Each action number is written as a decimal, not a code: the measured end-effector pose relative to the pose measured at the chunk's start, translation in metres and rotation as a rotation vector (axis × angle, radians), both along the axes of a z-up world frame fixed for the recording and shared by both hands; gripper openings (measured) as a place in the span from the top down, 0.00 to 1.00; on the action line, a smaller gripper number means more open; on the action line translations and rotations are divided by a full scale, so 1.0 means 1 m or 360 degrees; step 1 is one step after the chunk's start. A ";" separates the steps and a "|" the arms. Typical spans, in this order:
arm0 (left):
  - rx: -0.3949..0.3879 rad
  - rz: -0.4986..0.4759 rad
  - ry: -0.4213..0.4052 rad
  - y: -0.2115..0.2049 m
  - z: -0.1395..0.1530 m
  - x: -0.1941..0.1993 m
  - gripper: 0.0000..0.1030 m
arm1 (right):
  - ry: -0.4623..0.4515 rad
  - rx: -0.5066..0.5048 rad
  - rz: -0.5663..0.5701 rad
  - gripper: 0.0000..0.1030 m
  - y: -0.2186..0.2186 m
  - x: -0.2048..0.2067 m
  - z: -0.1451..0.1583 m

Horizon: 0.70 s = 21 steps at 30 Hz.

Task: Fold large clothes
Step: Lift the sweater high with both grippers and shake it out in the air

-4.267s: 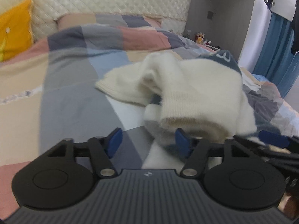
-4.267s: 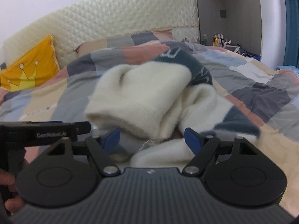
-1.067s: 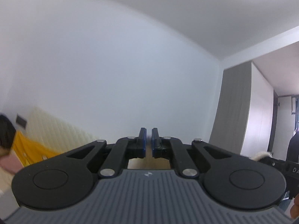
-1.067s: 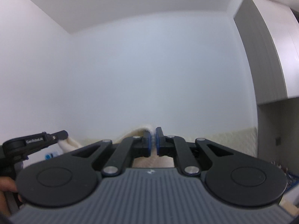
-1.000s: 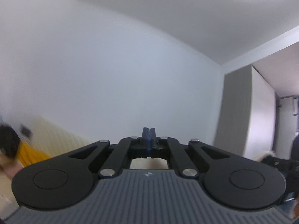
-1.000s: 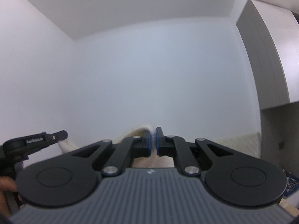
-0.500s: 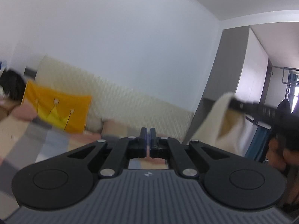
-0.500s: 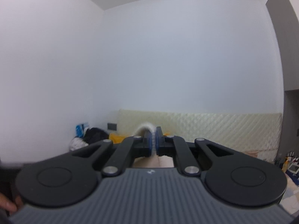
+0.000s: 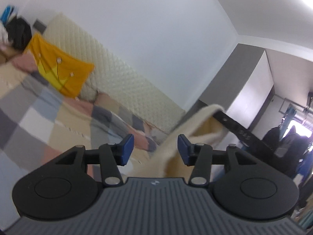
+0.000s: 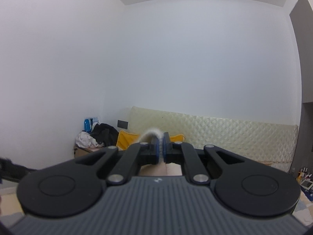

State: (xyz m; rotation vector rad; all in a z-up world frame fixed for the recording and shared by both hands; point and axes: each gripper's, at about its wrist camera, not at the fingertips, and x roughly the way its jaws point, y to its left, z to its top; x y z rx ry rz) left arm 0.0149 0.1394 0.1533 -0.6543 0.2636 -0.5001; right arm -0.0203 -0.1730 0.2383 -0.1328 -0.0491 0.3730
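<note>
A cream fluffy sweater [image 9: 197, 131] hangs in the air in the left wrist view, held up at its top edge by the other gripper's black body [image 9: 234, 127]. My left gripper [image 9: 154, 148] is open, and the cloth drapes down between its blue pads without being clamped. My right gripper [image 10: 160, 148] is shut on a fold of the cream sweater [image 10: 151, 134], which pokes out above the pads. The right gripper is raised and faces the wall. The rest of the sweater is hidden below both views.
The bed with a patchwork duvet [image 9: 39, 121] lies below left. A yellow crown pillow [image 9: 58, 74] leans on the quilted cream headboard [image 10: 225, 135]. A nightstand with piled clothes [image 10: 93, 137] stands at the bed's left. A grey wardrobe [image 9: 244, 90] is at the right.
My left gripper has opened and let go of the sweater, and has tilted down toward the bed. The right gripper stays shut on the sweater and has lowered slightly.
</note>
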 end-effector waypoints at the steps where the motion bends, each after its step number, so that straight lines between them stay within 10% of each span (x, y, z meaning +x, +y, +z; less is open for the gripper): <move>1: -0.0002 -0.0023 0.0037 0.001 -0.008 0.000 0.46 | 0.0008 0.0000 0.0007 0.94 0.001 -0.002 -0.002; 9: 0.0120 0.0018 0.0273 -0.031 -0.064 0.000 0.46 | 0.0031 0.0013 0.0029 0.94 0.001 -0.009 -0.013; 21: -0.0095 0.0052 0.0380 -0.030 -0.088 0.044 0.46 | -0.0022 -0.0093 0.0052 0.94 0.009 -0.002 -0.027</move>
